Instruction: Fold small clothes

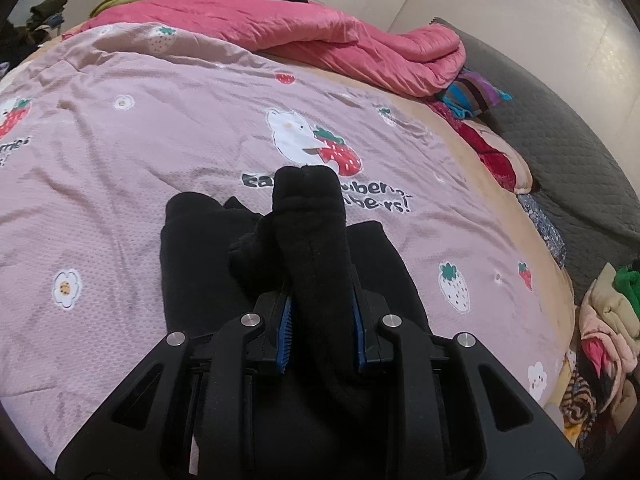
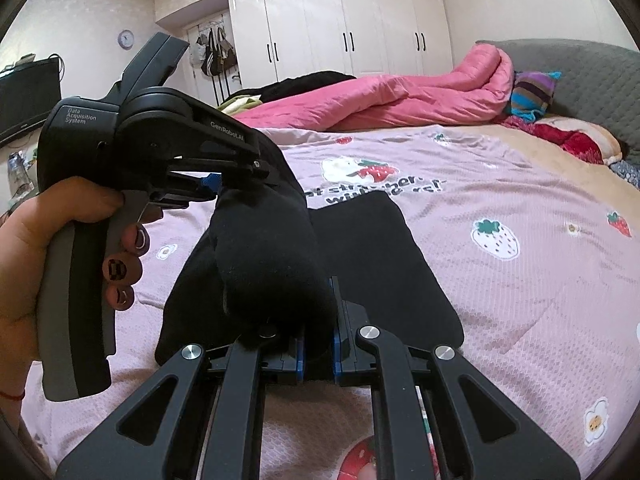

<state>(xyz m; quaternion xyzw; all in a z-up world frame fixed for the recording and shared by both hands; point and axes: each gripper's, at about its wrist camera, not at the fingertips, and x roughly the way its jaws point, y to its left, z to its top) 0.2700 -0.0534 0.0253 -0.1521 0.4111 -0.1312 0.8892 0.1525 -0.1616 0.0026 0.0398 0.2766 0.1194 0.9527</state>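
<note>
left gripper [image 2: 218, 196] body in the right wrist view: "data acquisition system" in white on its back block, "genrobot.ai" on its upper arm. bedspread [image 1: 160, 140] print under a bear with strawberry, part hidden by black cloth: left wrist view reads "ea…" and "…ers!"; at that view's left edge "…rries". right wrist view shows the same lines, too garbled to read.
</note>
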